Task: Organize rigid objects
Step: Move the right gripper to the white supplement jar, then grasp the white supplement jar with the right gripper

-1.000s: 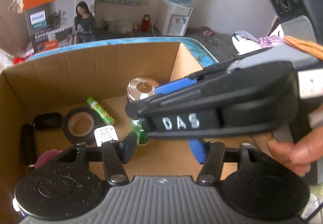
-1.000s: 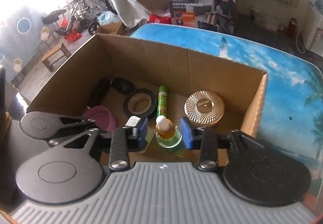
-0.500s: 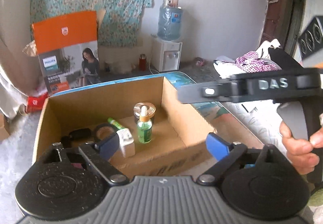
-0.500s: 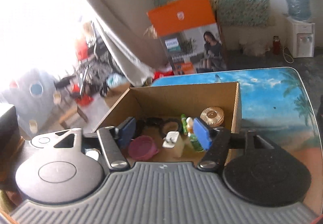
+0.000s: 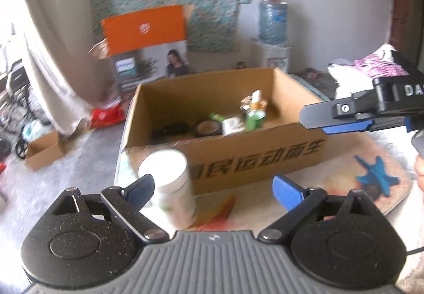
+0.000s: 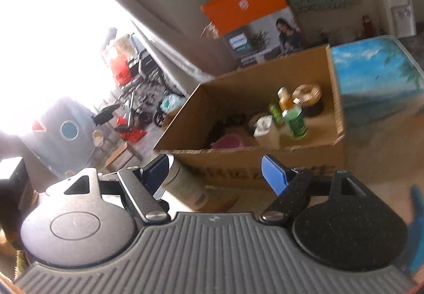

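Note:
A cardboard box (image 5: 251,159) (image 6: 225,159) stands on the beach-print table (image 5: 344,174). It holds a green dropper bottle (image 5: 255,115) (image 6: 295,121), a gold-lidded jar (image 6: 307,94), a white adapter (image 5: 233,125), a tape roll (image 5: 208,128) and a pink bowl (image 6: 228,141). A pale canister (image 5: 169,182) (image 6: 185,188) stands outside, against the box's front wall. My left gripper (image 5: 214,188) is open, with the canister just inside its left finger, untouched. My right gripper (image 6: 216,174) has its jaws opening; the canister shows beside its left finger, not pressed.
An orange-and-grey appliance carton (image 5: 148,47) stands behind the box, with a water dispenser (image 5: 273,29) at the back wall. A small cardboard box (image 5: 45,151) sits on the floor at left. Clothes (image 5: 376,66) lie at right. A hand (image 5: 418,169) is at the right edge.
Both grippers have drawn back out of the box and widened their jaws. The green dropper bottle stays standing inside. The pale canister in front of the box has come into view.

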